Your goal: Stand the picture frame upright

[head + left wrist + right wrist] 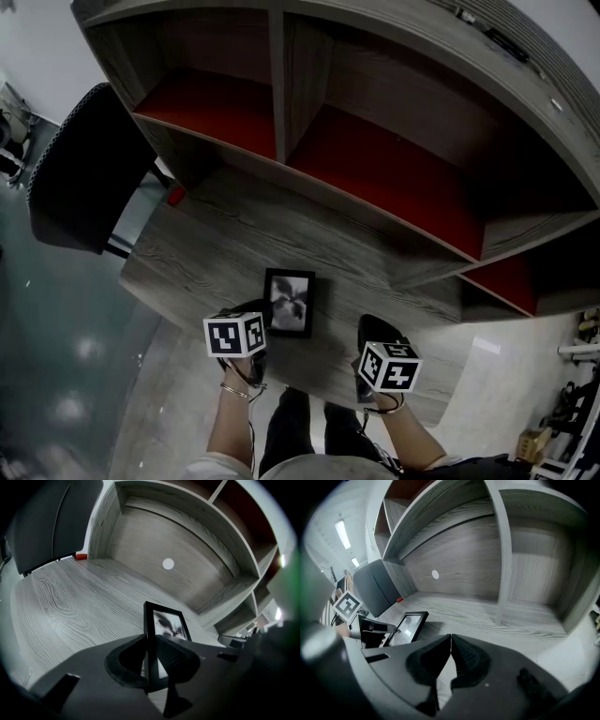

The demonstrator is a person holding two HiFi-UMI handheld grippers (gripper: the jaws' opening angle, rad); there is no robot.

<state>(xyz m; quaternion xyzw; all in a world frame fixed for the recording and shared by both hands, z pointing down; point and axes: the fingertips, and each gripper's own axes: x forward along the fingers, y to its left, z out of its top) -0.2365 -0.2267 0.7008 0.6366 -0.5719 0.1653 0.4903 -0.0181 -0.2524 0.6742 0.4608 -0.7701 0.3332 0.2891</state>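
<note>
While the left gripper (pixel 151 663) pinches the black picture frame (pixel 289 302) by its left rail, the frame sits low on the grey woodgrain desk (pixel 206 253) before the shelf unit (pixel 278 84) | right gripper (pixel 450 653): jaws pressed together, empty | handling: probably light, stiff, fragile glazing (grip the rail, never the glass) | shape: thin glossy rectangle
</note>
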